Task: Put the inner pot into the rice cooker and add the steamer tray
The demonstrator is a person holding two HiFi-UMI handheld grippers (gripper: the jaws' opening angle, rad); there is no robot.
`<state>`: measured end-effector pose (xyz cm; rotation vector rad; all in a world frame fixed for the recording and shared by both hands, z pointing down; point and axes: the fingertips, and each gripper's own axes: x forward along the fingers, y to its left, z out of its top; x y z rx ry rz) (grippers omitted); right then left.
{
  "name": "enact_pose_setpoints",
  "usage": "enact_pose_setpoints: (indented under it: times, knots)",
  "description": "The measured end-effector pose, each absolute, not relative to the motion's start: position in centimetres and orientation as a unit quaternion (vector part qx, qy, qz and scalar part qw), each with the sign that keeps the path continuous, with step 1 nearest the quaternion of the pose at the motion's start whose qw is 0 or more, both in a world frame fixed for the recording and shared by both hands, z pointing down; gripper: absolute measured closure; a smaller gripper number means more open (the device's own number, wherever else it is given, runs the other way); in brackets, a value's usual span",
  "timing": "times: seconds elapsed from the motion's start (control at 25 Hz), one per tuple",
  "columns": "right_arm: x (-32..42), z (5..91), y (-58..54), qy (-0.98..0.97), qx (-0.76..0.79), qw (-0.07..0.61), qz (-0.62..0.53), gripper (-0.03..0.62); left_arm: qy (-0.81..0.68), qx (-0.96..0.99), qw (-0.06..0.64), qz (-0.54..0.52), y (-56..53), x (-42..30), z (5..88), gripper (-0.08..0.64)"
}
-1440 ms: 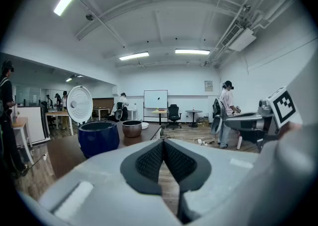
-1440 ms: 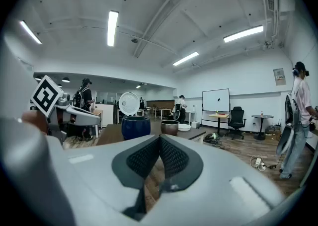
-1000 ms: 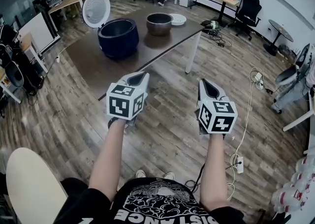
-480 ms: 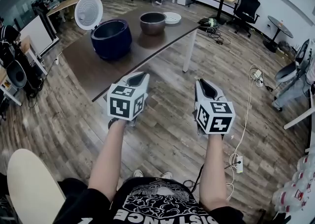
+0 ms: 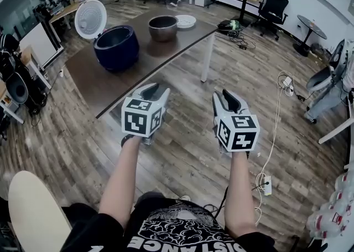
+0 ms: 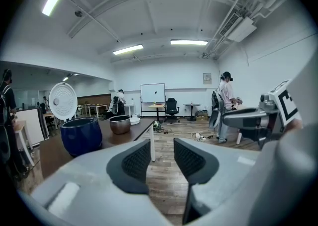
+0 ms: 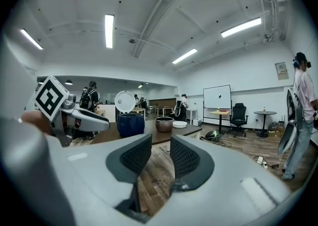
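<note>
A person stands back from the table [image 5: 110, 87]. The left gripper [image 5: 150, 87] and right gripper [image 5: 227, 95] are held out over the floor. Their jaws, together a second ago, are opening with nothing between them. The pot [image 5: 163, 28] sits beside the open cooker [image 5: 116, 49], with the tray [image 5: 185, 21] just beyond it. Nothing is placed yet; this looks like readying to grasp.
</note>
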<state>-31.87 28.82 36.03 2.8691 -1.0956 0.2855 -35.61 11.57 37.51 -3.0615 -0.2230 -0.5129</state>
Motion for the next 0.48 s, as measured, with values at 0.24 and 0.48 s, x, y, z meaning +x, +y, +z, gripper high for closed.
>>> enact_pose_setpoints:
  times: [0.24, 0.48]
  knots:
    - [-31.0, 36.8, 28.5, -0.371, 0.922, 0.043, 0.1, 0.369, -0.067, -0.983, 0.015, -0.168, 12.4, -34.0, 38.0, 0.258]
    - [-29.7, 37.9, 27.1, -0.374, 0.919, 0.067, 0.103, 0.202, -0.069, -0.985, -0.014, -0.159, 11.3, -32.5, 38.1, 0.167]
